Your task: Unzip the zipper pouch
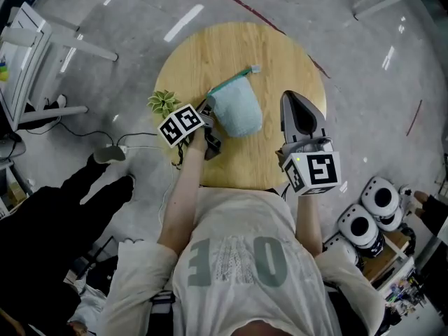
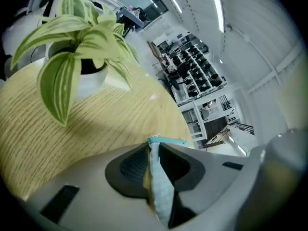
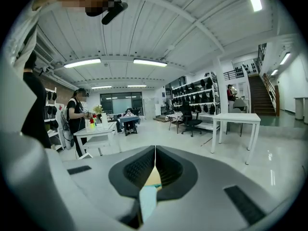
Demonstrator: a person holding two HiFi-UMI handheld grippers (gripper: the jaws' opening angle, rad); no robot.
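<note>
In the head view your left tongs (image 1: 210,128) anchor the pouch (image 1: 236,110), which lies left of the right tongs (image 1: 289,98), the left gripper view shows fabric pinched between them, and the right gripper view shows those tongs closed and empty, so next they should open and catch the zipper pull (image 1: 254,68).

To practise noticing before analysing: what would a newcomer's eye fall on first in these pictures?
The light blue fabric zipper pouch with a teal zip sits in the middle of the round pale wooden table, its edge pinched between the fingers of the left gripper. A small striped green plant in a white pot stands at the table's left edge; the right gripper, shut, is to the pouch's right.
</note>
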